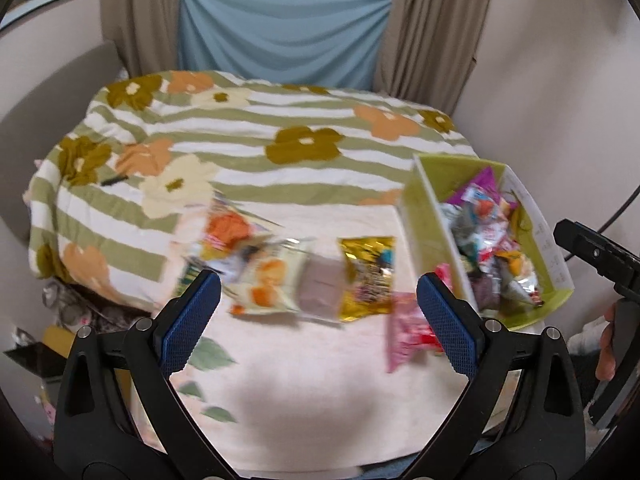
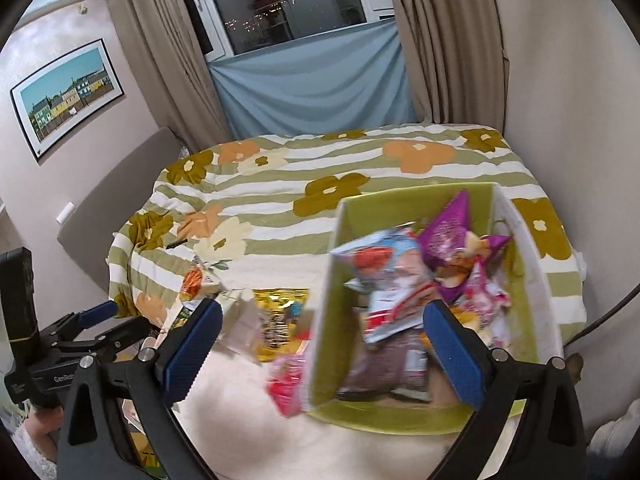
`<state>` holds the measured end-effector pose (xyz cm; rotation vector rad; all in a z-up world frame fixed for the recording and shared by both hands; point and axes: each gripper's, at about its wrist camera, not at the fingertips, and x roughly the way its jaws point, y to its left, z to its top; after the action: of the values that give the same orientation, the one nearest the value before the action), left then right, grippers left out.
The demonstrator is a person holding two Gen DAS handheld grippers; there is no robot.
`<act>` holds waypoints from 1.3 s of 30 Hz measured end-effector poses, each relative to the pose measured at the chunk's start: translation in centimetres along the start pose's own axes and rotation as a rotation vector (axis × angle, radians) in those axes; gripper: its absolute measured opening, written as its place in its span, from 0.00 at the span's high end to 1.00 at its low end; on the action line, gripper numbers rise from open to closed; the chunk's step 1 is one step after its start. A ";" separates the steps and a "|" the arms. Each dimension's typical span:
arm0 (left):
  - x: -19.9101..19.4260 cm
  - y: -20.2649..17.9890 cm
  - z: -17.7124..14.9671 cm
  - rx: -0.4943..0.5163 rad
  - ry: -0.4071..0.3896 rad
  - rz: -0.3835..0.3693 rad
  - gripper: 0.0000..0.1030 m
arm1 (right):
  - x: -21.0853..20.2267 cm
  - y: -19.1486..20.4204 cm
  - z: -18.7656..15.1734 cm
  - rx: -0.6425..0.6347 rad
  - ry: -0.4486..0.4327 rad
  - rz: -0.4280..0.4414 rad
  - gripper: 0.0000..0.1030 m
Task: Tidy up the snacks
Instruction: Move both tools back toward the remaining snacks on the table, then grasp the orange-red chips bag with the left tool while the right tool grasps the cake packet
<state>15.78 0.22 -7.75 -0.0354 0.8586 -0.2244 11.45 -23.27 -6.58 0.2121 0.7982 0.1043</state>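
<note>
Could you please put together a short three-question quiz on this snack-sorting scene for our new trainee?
1. True or false: the left gripper is open and holds nothing.
2. Which packet lies closest to the outside wall of the green box? A) the gold packet B) the pink packet C) the packet with orange fruit
3. Fill in: the purple packet sits at the ____ end of the box, seen from the right gripper.

Key
1. True; its jaws stand wide apart, with nothing between them.
2. B; it lies against the box's near corner.
3. Far; it sticks up near the back wall.
</note>
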 end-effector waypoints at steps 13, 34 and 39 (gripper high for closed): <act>3.1 12.4 1.9 0.060 0.082 -0.060 0.05 | 6.6 11.1 -1.6 0.028 0.074 0.029 0.03; 21.2 13.8 2.7 0.230 0.341 -0.187 0.09 | 21.1 15.4 -7.5 0.075 0.238 -0.079 0.03; 23.8 13.1 2.6 0.229 0.384 -0.189 0.28 | 22.5 15.1 -7.5 0.058 0.247 -0.069 0.03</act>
<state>35.12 7.86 -25.44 0.1457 1.2079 -0.5170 21.45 -3.57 -23.92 0.2287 1.0547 0.0426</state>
